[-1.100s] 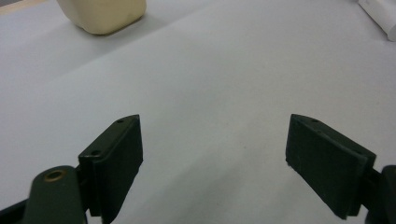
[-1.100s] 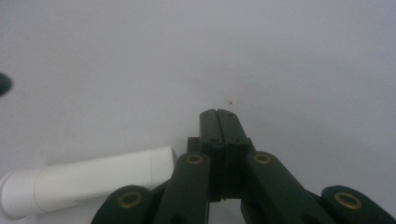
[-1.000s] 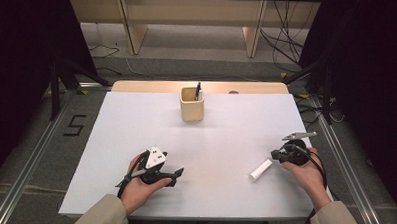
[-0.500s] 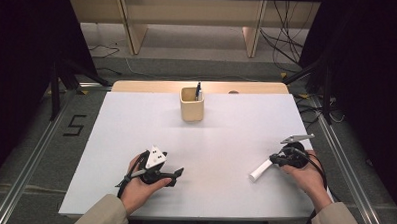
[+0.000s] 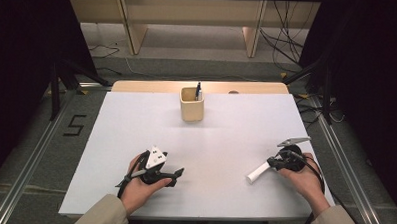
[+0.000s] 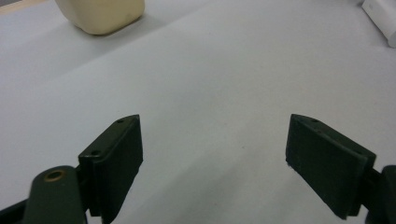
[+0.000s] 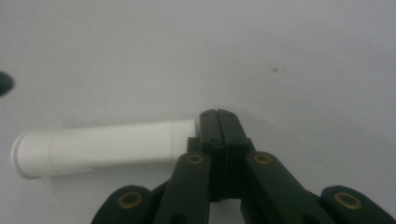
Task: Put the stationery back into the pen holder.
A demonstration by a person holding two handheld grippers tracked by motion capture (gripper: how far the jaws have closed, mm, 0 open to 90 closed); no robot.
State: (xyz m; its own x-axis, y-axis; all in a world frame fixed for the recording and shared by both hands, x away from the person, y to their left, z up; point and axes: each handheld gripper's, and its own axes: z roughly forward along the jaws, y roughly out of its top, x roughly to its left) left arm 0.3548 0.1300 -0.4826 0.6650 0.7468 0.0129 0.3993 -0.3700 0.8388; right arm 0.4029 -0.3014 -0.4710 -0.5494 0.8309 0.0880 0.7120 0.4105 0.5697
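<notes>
Nothing much is shifting since a second ago: your right gripper (image 5: 275, 163) is settling only slightly nearer you, the white tube (image 5: 258, 172) staying beside it, and your left gripper (image 5: 176, 174) is keeping its place.

You are resting the left gripper low on the white table cover (image 5: 136, 120) with its jaws spread wide and nothing between them, aimed toward the tan pen cup (image 5: 192, 104), probably just parked in waiting.

In the right gripper view your right gripper (image 7: 219, 119) is showing its jaws pressed flat together, gripping nothing. The white tube (image 7: 100, 148) is lying on its side on the cover, one end touching the outer side of the closed jaws, the capped end pointing away toward your left gripper. It is outside the jaws, not between them.
</notes>
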